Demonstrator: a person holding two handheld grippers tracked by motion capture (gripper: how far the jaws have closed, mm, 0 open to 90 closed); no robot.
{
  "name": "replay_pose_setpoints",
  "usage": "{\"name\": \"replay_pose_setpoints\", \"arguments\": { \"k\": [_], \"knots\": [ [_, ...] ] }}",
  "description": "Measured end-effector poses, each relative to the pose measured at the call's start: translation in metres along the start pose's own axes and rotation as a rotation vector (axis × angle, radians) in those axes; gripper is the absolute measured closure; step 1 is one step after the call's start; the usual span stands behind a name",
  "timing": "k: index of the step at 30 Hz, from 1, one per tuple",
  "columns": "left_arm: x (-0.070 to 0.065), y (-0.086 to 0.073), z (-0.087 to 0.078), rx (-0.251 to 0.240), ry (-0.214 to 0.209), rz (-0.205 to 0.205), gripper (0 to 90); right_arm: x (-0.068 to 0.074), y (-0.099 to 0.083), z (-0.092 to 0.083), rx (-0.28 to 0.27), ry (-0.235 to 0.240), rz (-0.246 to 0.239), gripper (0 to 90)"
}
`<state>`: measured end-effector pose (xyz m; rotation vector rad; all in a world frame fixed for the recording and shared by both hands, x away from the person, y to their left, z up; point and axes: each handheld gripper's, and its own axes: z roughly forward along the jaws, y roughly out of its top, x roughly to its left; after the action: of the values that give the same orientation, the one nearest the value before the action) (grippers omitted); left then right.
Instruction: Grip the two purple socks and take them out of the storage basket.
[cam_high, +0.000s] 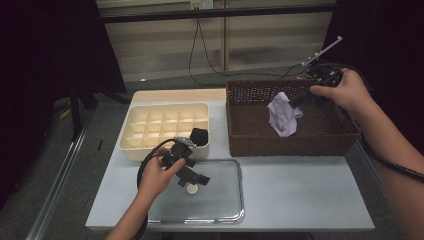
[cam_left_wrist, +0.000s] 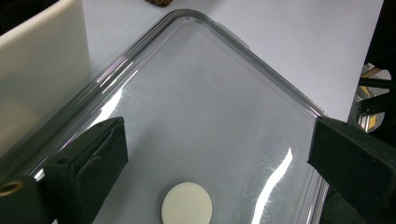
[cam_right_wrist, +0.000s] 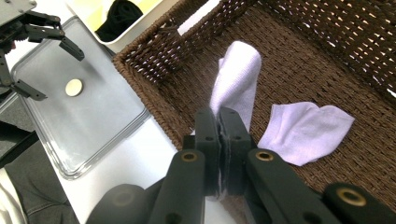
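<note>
My right gripper is shut on a pale lilac sock, which stands up from the jaws over the brown wicker basket. In the high view that sock hangs from the right gripper inside the basket. A second pale sock lies flat on the basket floor. My left gripper is open, its jaws wide apart above a clear tray. A small cream disc lies on the tray below and between the jaws, untouched.
A cream compartment organiser stands at the back left of the white table, with a black sock in its near right corner cell. The clear tray sits near the front edge. A black cable hangs behind the table.
</note>
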<state>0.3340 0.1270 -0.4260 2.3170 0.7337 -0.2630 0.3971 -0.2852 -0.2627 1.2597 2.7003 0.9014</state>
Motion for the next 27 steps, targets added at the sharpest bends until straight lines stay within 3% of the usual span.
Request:
{"name": "replay_pose_setpoints", "arguments": {
  "k": [2,3,5,13,14,16,20,22,27],
  "knots": [
    [0.0,0.0,0.0,0.002,0.002,0.002,4.5,0.001,0.0,-0.002,-0.003,0.001,-0.004,88.0],
    [-0.001,0.001,0.0,0.013,0.028,0.004,4.5,0.002,0.0,-0.003,-0.006,0.002,-0.006,88.0],
    [0.001,0.0,0.0,0.013,-0.002,0.01,4.5,0.005,-0.001,-0.005,-0.005,0.005,-0.016,88.0],
    [0.0,0.001,0.0,0.02,0.005,0.019,4.5,0.013,-0.002,-0.01,-0.023,0.028,-0.029,87.9],
    [-0.001,0.001,0.001,0.004,0.006,-0.003,4.5,0.014,-0.003,-0.011,-0.024,0.029,-0.031,87.9],
    [0.0,0.001,0.0,0.023,0.009,0.019,4.5,0.016,-0.003,-0.011,-0.021,0.027,-0.034,87.9],
    [-0.001,0.001,0.0,0.015,0.007,0.01,4.5,0.019,-0.005,-0.012,-0.022,0.034,-0.038,87.9],
    [0.001,0.002,0.0,0.038,0.008,0.033,4.5,0.021,-0.005,-0.013,-0.019,0.033,-0.043,87.9],
    [-0.001,0.002,0.001,0.024,0.007,0.018,4.5,0.024,-0.006,-0.015,-0.02,0.032,-0.048,87.8]
  ]
}}
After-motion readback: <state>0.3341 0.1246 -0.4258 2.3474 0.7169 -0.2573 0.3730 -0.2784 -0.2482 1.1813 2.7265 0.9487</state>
